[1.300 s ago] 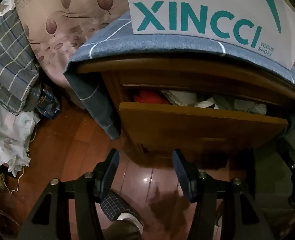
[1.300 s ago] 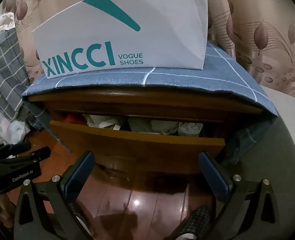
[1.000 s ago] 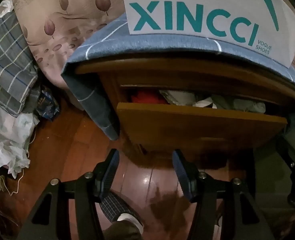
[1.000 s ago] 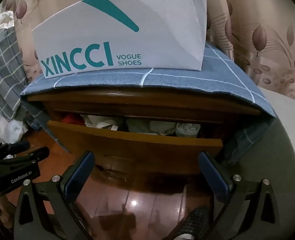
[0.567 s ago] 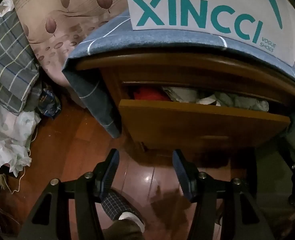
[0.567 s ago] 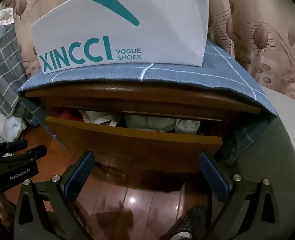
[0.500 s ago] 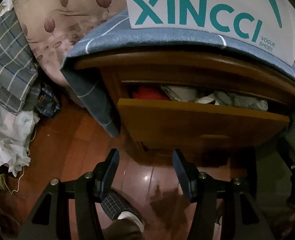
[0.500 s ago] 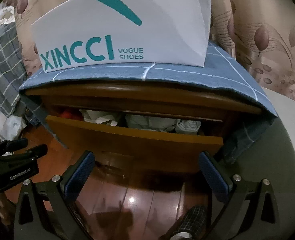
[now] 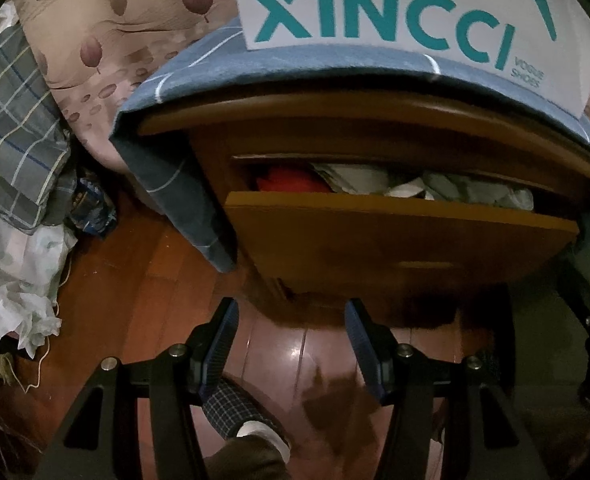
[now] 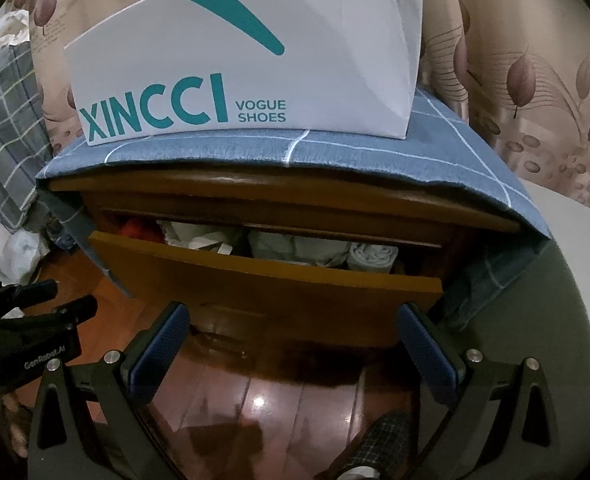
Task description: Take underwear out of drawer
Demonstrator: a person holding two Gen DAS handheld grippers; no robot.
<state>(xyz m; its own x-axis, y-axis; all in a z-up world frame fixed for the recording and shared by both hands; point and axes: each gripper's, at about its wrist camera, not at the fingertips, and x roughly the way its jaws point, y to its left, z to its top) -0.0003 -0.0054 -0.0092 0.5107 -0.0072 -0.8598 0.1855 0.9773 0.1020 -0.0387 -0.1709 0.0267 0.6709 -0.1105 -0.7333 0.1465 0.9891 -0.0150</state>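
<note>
- Grippers first: your left gripper (image 9: 291,334) hangs over the wooden floor (image 9: 135,300) with its blue pads moderately spread and nothing between them; your right gripper (image 10: 293,340) has its pads spread wide, also empty.
- Both grippers stand short of the drawer front, touching nothing.
- Below the left gripper you can see a checked trouser leg (image 9: 231,408) and a pale shoe tip.
- In the right wrist view the left gripper's black body shows at the left edge, just beside your right one.
- Ahead of you the drawer (image 9: 395,236) of the wooden nightstand (image 10: 279,208) is pulled partly out.
- Underwear (image 10: 371,258) lies inside it: pale rolled and folded pieces along the middle and right, a red piece (image 9: 291,180) at the left end.
- Over the nightstand top a blue checked cloth (image 10: 335,156) is draped, hanging down both sides.
- On that cloth stands a white shoe box (image 10: 247,64) printed XINCCI VOGUE SHOES.
- Farther back hangs a beige leaf-pattern curtain (image 10: 535,80); plaid bedding (image 9: 11,128) is heaped at the far left.
</note>
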